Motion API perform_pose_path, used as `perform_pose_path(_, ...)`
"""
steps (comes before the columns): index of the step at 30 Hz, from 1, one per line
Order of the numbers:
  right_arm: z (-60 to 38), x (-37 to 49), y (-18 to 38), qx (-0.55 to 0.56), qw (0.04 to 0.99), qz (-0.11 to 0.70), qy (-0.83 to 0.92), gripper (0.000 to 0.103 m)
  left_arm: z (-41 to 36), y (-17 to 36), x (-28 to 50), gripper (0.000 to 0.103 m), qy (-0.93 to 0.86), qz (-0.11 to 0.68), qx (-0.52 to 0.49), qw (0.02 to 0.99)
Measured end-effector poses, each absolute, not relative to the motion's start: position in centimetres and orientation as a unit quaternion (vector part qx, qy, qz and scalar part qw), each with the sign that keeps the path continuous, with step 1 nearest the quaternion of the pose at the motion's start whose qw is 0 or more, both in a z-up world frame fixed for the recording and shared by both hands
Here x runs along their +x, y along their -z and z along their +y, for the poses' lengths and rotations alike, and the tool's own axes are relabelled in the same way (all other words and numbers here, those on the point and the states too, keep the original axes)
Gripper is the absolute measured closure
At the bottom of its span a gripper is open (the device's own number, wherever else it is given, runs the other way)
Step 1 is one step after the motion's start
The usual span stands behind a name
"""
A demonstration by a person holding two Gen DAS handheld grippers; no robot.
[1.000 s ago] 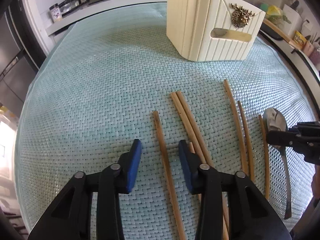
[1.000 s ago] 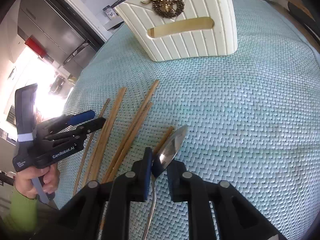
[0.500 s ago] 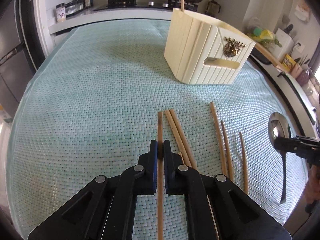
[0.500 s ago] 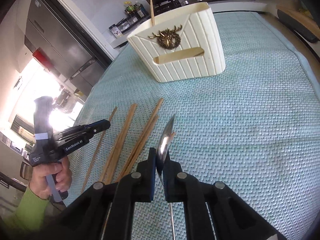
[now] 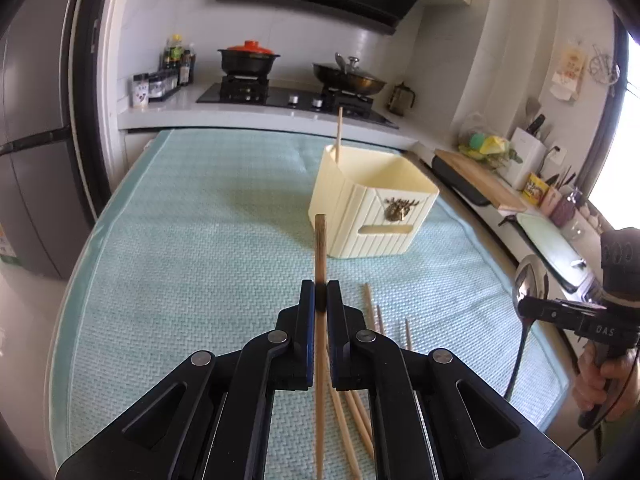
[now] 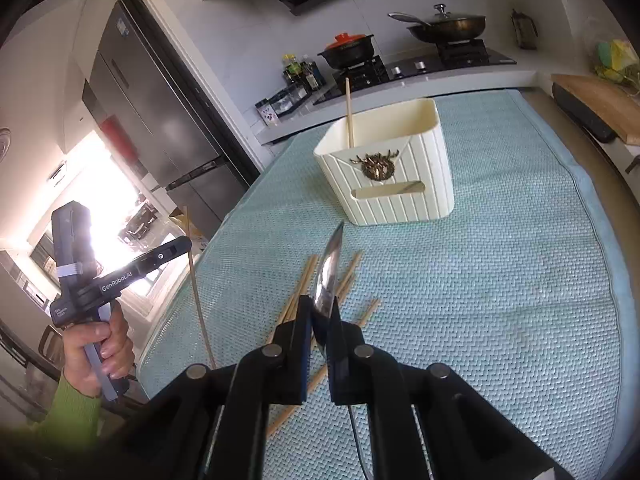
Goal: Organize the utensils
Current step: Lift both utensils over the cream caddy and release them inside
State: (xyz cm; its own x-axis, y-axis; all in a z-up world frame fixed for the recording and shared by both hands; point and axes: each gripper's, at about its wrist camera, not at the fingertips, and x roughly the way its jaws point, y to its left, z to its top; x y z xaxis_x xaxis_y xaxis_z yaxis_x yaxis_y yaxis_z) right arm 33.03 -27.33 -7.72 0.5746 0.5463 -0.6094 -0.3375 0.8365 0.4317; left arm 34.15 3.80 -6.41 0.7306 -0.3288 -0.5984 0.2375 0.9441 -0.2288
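the cream holder (image 5: 372,216) stands on the teal woven mat (image 5: 192,248) and serves as the landmark here; one chopstick already stands inside it (image 5: 338,136), leaning at its far left corner, so the sorting has only just begun. the left gripper (image 5: 320,300) is closed tight on a single chopstick (image 5: 320,248), held clear of the mat on the near side of the holder with its tip pointing toward it. the right gripper (image 6: 322,316) is likewise clamped shut, on a metal spoon (image 6: 330,264) gripped at the neck just below the bowl, the handle hanging down beneath; it too sits on the near side of the holder and off the mat. still lying on the mat, in front of the holder and a little toward the person, is a loose scatter of chopsticks (image 6: 304,292), roughly five as far as i can count. by my reading, two items are in transit, one is stowed, and the scatter remains to be fetched.
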Motion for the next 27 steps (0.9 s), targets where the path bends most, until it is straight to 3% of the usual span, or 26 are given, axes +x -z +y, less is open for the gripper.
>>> perform_pose_path(16,-26.9,30.6,2.9,0.143,0.908,0.279,-0.276,0.097,4.0,2.1,32.2,0.100,0.172,0.279,-0.085,0.941)
perform_pose_path(27,-26.4,34.1,-0.1,0.137,0.926,0.226,-0.269,0.097,2.8,-2.7,36.1,0.100,0.192,0.247,-0.092,0.945)
